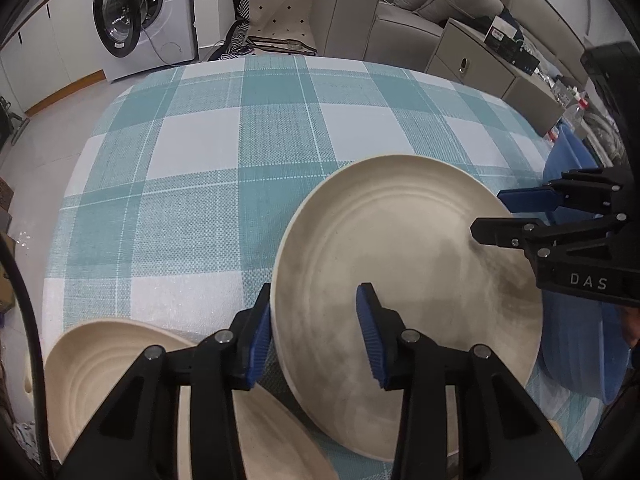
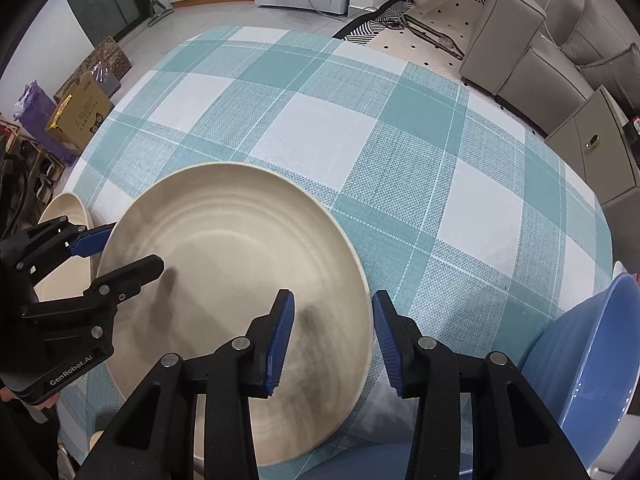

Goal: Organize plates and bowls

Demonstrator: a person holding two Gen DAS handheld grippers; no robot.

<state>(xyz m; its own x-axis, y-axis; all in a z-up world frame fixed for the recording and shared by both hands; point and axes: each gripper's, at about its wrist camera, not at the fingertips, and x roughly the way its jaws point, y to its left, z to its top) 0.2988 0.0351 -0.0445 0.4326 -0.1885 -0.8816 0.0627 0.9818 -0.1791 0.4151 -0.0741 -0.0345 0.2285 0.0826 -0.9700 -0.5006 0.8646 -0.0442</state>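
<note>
A large cream plate (image 1: pixel 404 264) (image 2: pixel 240 272) sits near the table's front edge. My left gripper (image 1: pixel 316 340) is open, its fingers straddling the plate's left rim, one pad outside and one over the plate. My right gripper (image 2: pixel 332 340) is open and straddles the plate's right rim the same way. Each gripper also shows in the other's view, the right one (image 1: pixel 504 216) and the left one (image 2: pixel 124 252). A second cream plate (image 1: pixel 120 364) (image 2: pixel 64 240) lies to the left. A blue bowl (image 2: pixel 592 360) (image 1: pixel 576 336) stands to the right.
The table carries a teal and white checked cloth (image 1: pixel 248 160) (image 2: pixel 360 128). Beyond it stand a washing machine (image 1: pixel 140 16), a grey sofa (image 1: pixel 400 12) and a grey cabinet (image 1: pixel 476 60). Cardboard boxes (image 2: pixel 80 112) sit on the floor to the left.
</note>
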